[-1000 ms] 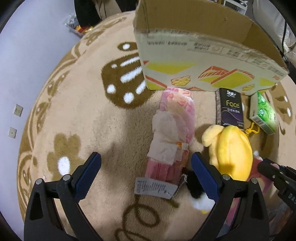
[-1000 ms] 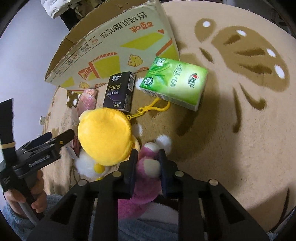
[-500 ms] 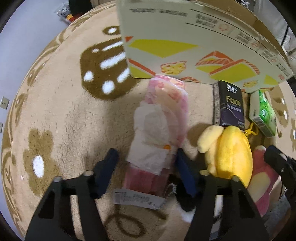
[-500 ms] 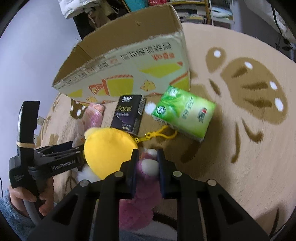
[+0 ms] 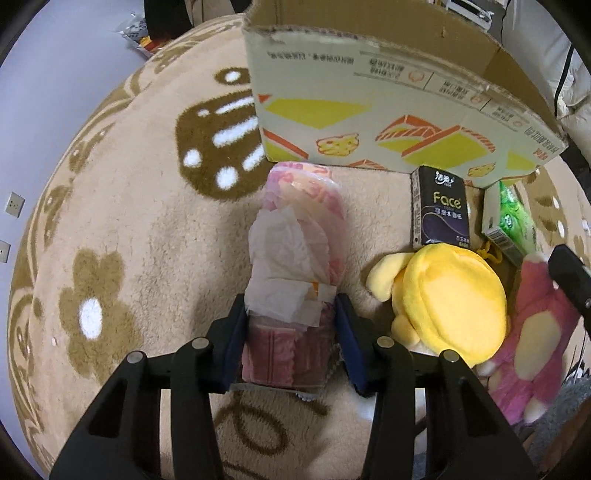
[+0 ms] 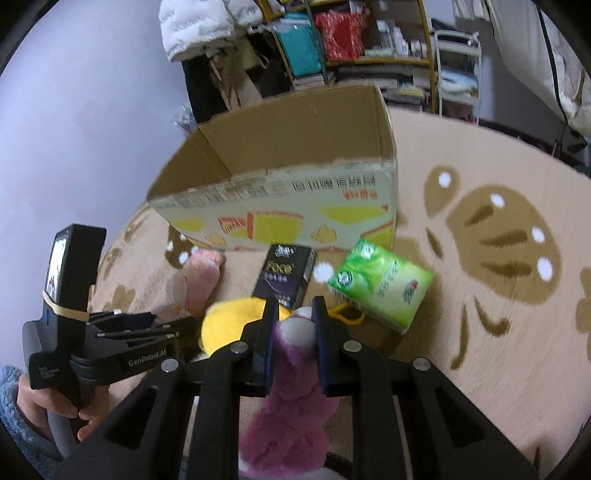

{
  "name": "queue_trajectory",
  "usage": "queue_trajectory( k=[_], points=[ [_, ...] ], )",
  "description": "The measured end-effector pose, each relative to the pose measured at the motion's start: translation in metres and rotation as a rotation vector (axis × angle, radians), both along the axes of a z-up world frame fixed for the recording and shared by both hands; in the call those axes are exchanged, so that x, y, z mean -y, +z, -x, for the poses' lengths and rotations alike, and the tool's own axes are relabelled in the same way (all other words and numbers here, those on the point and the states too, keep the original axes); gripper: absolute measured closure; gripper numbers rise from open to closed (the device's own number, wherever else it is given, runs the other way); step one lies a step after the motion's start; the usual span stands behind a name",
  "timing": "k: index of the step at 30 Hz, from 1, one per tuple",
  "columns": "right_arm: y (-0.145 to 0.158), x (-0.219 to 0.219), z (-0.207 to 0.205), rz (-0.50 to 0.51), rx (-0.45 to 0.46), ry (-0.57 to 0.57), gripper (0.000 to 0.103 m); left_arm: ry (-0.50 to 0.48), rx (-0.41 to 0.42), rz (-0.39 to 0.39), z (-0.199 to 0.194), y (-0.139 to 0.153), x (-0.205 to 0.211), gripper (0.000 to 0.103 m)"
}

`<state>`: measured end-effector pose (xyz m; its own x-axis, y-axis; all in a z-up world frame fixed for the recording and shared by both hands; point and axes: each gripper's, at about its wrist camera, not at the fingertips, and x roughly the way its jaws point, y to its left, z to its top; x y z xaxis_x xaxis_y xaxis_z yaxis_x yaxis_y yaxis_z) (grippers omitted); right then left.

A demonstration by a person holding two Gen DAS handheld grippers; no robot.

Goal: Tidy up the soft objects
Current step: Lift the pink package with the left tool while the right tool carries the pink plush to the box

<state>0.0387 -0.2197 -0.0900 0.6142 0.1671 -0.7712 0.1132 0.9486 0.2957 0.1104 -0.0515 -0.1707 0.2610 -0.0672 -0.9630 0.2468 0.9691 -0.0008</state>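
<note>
A pink tissue pack with loose white tissue on top lies on the rug in front of the cardboard box. My left gripper points down over its near end. Its jaws are closing, and the blue pads touch both sides of the pack. My right gripper is shut on the head of a pink plush toy, held up off the rug. That pink plush toy hangs at the right in the left wrist view. A yellow plush lies between the pack and the toy.
A black "Face" tissue pack and a green tissue pack lie by the box, whose top is open. Shelves and a white jacket stand behind it. A hand holds the left gripper. Patterned rug spreads to the right.
The left jaws have closed in from wide open onto the sides of the pink tissue pack. The right gripper has risen and tilted up with the pink plush toy in it.
</note>
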Motion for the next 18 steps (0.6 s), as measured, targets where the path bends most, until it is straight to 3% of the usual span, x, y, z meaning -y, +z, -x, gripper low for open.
queue_trajectory(
  k=[18],
  points=[
    [0.063, 0.002, 0.017, 0.080, 0.266, -0.019, 0.085, 0.037, 0.195, 0.024, 0.036, 0.063, -0.014, 0.059]
  ],
)
